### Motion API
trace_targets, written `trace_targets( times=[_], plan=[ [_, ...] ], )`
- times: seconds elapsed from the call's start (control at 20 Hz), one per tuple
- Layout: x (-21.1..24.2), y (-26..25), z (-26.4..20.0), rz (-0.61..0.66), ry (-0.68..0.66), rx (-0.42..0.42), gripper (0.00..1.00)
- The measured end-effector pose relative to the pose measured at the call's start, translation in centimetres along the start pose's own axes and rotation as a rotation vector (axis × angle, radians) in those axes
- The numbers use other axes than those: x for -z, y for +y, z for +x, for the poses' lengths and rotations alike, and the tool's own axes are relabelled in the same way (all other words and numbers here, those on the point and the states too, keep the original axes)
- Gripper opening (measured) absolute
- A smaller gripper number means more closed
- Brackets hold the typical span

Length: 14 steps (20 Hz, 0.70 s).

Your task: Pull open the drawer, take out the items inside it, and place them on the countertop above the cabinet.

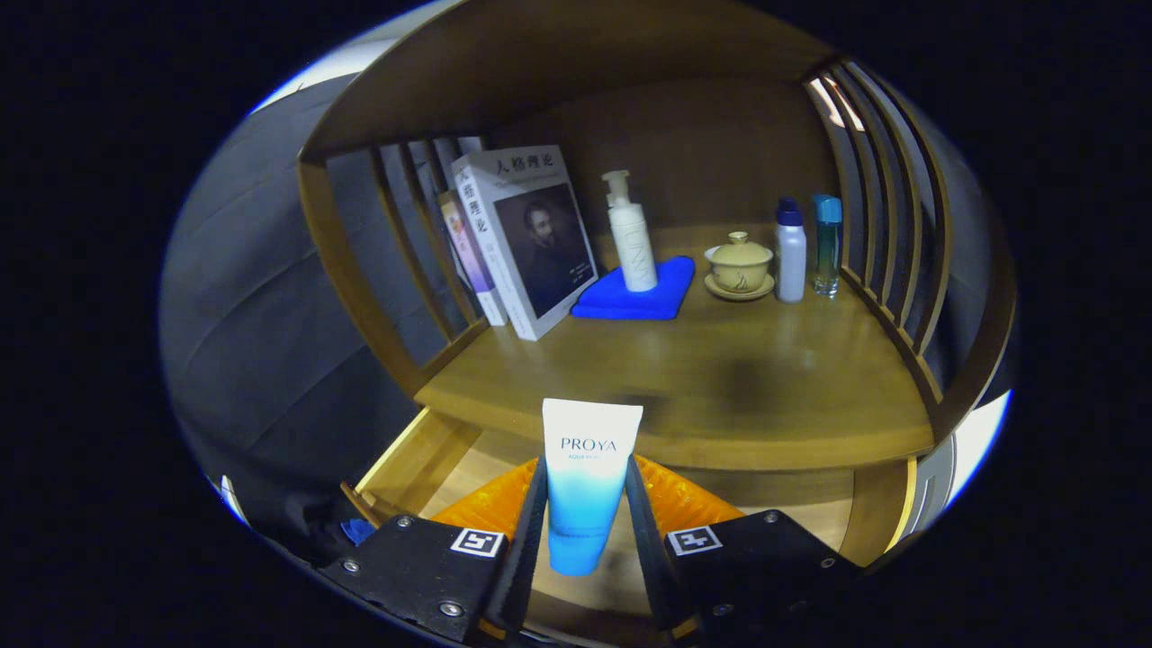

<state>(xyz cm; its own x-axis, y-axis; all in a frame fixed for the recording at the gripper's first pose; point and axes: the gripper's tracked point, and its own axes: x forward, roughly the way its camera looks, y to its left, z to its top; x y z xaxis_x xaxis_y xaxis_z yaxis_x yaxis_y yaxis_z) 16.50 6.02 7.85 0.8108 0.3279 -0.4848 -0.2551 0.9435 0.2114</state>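
A white-and-blue tube [583, 481] stands upright between my fingers, and my gripper [585, 481] is shut on it, both fingers pressing its sides. It is held above the pulled-out drawer [409, 459], whose pale wooden inside shows below and to the left of the fingers. Just beyond the tube's top lies the front edge of the wooden countertop [747, 387].
On the countertop stand books [522, 238] leaning at the left, a white pump bottle [632, 238] on a blue cloth [639, 292], a lidded tea bowl on a saucer [739, 265], a white bottle [790, 252] and a teal bottle [826, 245]. Slatted wooden sides flank the counter.
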Motion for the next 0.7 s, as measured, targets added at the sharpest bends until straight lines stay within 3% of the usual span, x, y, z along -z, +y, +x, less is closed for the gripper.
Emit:
trace_targets(
  times=[0.4,0.7],
  plan=[
    [-4.8,-4.6,4.6,0.149,-0.031,0.107,0.52],
    [-7.3,-7.4,5.8,0.102,-0.133,0.201,0.56]
  ],
)
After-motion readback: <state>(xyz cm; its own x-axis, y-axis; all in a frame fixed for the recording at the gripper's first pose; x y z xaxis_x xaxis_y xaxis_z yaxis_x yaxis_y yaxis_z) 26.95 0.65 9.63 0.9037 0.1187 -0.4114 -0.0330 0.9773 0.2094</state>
